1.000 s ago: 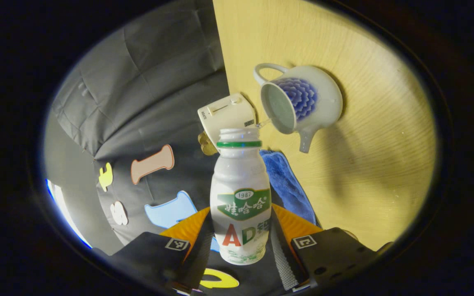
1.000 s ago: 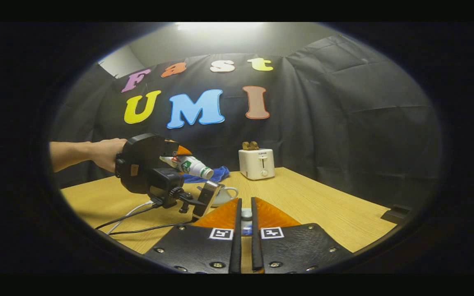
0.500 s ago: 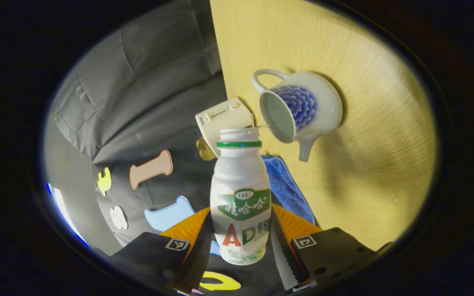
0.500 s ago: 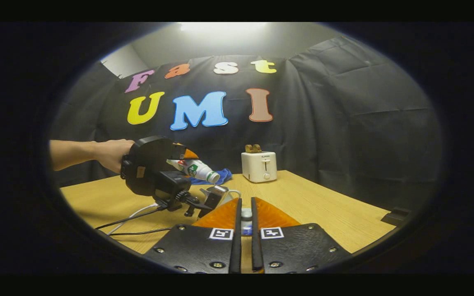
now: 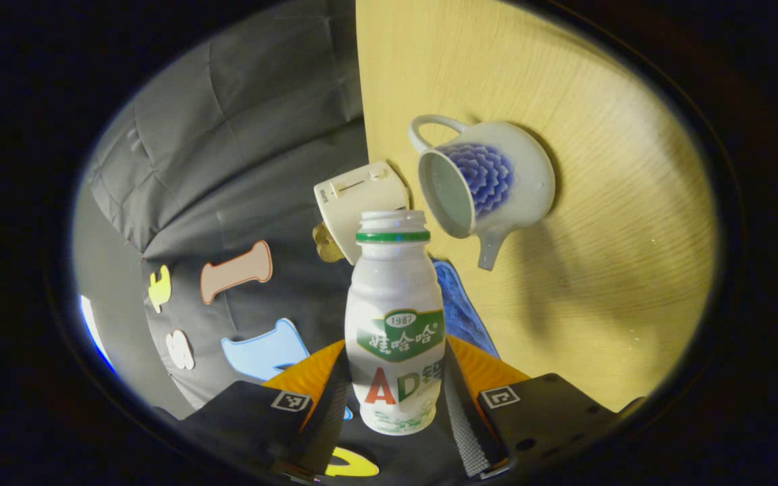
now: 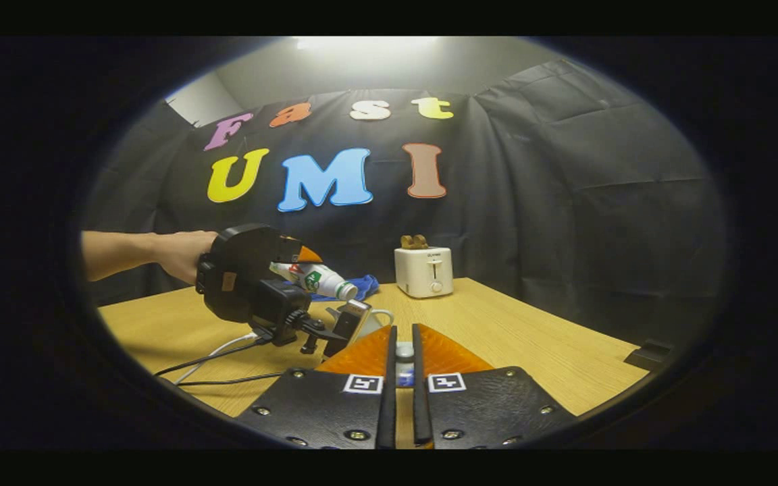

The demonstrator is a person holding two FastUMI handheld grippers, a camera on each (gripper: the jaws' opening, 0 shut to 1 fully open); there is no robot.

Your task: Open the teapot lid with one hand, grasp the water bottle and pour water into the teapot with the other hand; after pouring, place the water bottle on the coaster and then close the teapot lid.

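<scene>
While the left hand-held gripper (image 5: 394, 398) is clamping the water bottle (image 5: 394, 324) low on its body, with a finger pressing on either side, the bottle is lying tipped toward horizontal above the worktop (image 5: 605, 223), its uncapped mouth pointing at the teapot (image 5: 490, 179). That teapot is sitting lidless on the wood, opening showing, handle on one side and spout on the other, just beyond the bottle's mouth. From the right gripper view, a person's hand (image 6: 183, 255) is gripping the back of the left unit, and the bottle (image 6: 318, 280) is angling down toward the teapot (image 6: 369, 320), which is largely hidden behind the gear. The right hand-held gripper (image 6: 402, 378) is sitting with fingers drawn nearly together on a small knobbed piece, seemingly the teapot lid (image 6: 403, 356), though it is too hidden to confirm. A blue cloth (image 6: 362, 285) and a white toaster (image 6: 423, 270) are resting farther back on the worktop.
</scene>
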